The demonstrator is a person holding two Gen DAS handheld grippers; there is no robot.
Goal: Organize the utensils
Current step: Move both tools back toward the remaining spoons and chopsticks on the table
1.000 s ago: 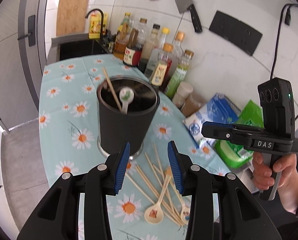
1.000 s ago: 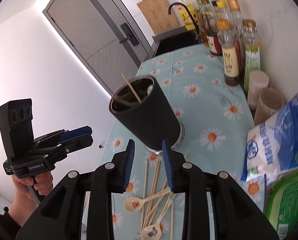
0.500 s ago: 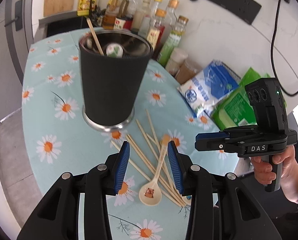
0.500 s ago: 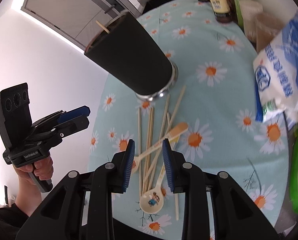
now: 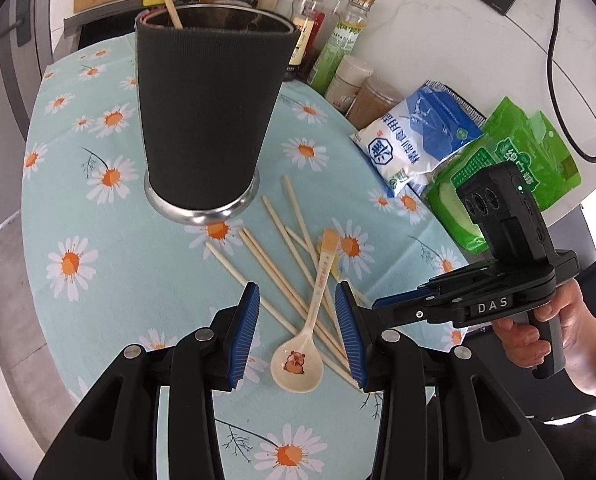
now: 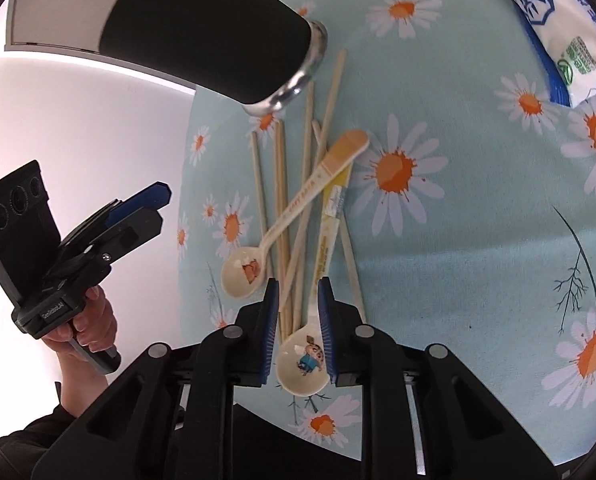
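Note:
A black holder cup (image 5: 210, 120) stands on the daisy tablecloth (image 5: 98, 280) with one chopstick (image 5: 170, 4) sticking out. Several loose chopsticks (image 5: 274, 252) lie in front of it, with a cream bear spoon (image 5: 298, 364) across them. My left gripper (image 5: 296, 292) hangs open just above that spoon's handle, which runs between its pads without touching. My right gripper (image 6: 298, 286) is low over a second spoon (image 6: 303, 364) with a cartoon boy in its bowl. Its jaws are closing, with this spoon's neck and some chopsticks (image 6: 282, 184) between them, and the pads show no firm press.
Sauce bottles (image 5: 317, 20) and two jars (image 5: 373, 100) line the wall behind the cup. A white and blue bag (image 5: 413, 140) and a green bag (image 5: 509, 168) lie at the right. The rounded table edge (image 6: 186, 184) drops off beside the utensils.
Both grippers have come down towards the utensil pile. The right one tipped steeply downward and rolled, and its jaws narrowed around the cartoon-boy spoon. The left jaws kept their gap.

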